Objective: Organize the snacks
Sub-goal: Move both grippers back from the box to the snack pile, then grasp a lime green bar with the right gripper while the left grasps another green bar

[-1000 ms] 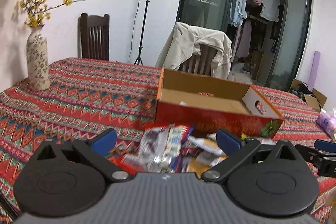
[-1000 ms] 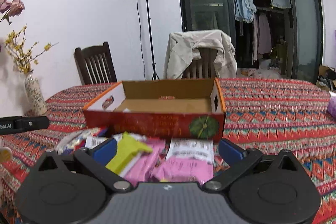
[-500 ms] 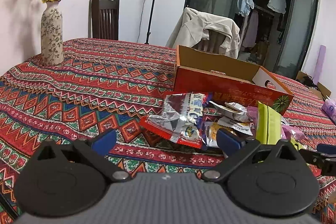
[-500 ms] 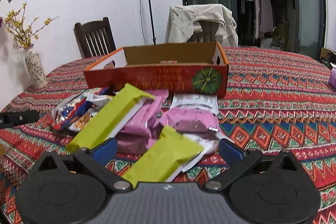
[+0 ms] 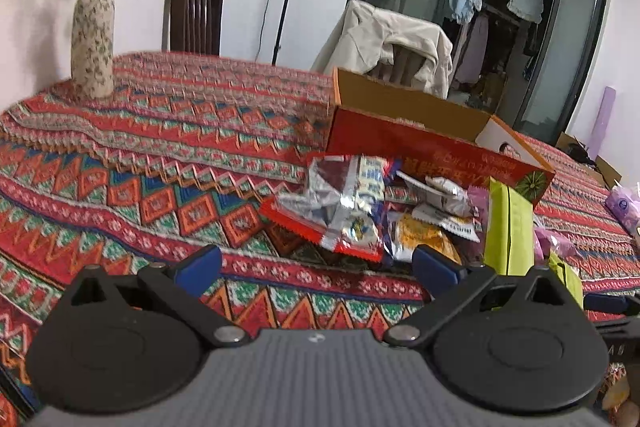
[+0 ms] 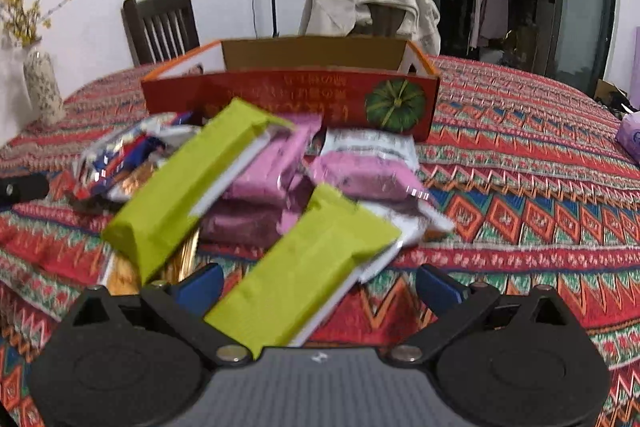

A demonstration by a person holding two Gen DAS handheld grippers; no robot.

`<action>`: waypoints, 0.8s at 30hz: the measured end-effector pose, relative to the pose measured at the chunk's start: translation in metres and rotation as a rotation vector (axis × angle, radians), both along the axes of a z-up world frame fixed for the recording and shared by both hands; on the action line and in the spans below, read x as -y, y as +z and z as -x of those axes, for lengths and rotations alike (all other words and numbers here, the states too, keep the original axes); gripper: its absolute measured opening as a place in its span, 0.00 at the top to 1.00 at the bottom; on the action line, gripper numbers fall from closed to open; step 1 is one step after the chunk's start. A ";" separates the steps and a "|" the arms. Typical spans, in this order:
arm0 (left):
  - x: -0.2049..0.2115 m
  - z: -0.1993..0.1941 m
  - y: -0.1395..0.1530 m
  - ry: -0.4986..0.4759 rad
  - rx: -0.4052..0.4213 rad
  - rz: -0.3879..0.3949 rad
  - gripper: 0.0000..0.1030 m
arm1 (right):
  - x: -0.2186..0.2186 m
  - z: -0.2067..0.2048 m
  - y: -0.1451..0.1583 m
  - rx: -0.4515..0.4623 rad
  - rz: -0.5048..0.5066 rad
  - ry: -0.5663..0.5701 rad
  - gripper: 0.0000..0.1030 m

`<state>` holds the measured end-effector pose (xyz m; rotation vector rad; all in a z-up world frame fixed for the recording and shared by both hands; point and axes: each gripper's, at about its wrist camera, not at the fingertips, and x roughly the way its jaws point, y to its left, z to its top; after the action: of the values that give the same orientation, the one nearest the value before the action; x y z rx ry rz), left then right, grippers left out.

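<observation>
A pile of snack packets lies on the patterned tablecloth in front of an open red cardboard box (image 5: 420,151) (image 6: 304,99). In the left wrist view my left gripper (image 5: 316,263) stands open just short of a silver and red packet (image 5: 340,207), nothing between its fingers. In the right wrist view my right gripper (image 6: 318,281) is open, and the near lime-green packet (image 6: 304,275) lies between its blue fingers. A second lime-green packet (image 6: 192,183) rests on pink packets (image 6: 360,175). The box interior is mostly hidden from this low angle.
A flower vase (image 5: 93,39) stands at the table's far left. Two chairs sit behind the table, one dark wooden chair (image 5: 194,15), one draped with a beige jacket (image 5: 388,39). A purple tissue pack (image 6: 630,135) lies at the right. A light stand rises by the wall.
Both grippers have dropped lower and drawn back toward the near table edge. The snack pile, once half hidden under the fingers, now lies in full view, and the near green packet sits between the right fingers.
</observation>
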<state>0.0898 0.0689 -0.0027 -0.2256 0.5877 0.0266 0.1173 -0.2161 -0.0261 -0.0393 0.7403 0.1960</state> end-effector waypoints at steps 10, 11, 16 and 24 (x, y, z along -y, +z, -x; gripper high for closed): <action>0.008 0.001 -0.003 -0.014 -0.006 0.001 0.00 | 0.012 0.024 0.003 0.011 0.038 0.046 0.38; 0.010 0.001 -0.003 -0.015 -0.005 0.000 0.00 | 0.016 0.025 0.003 0.010 0.036 0.048 0.41; 0.018 0.002 -0.003 -0.022 -0.012 -0.007 0.00 | 0.031 0.030 0.003 0.022 0.014 0.031 0.63; 0.025 0.007 -0.001 -0.002 -0.017 -0.013 0.00 | 0.049 0.039 0.009 0.096 -0.046 0.008 0.65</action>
<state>0.0824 0.0437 -0.0033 -0.2124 0.6045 0.0308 0.0787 -0.2651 -0.0170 -0.0077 0.6399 0.2168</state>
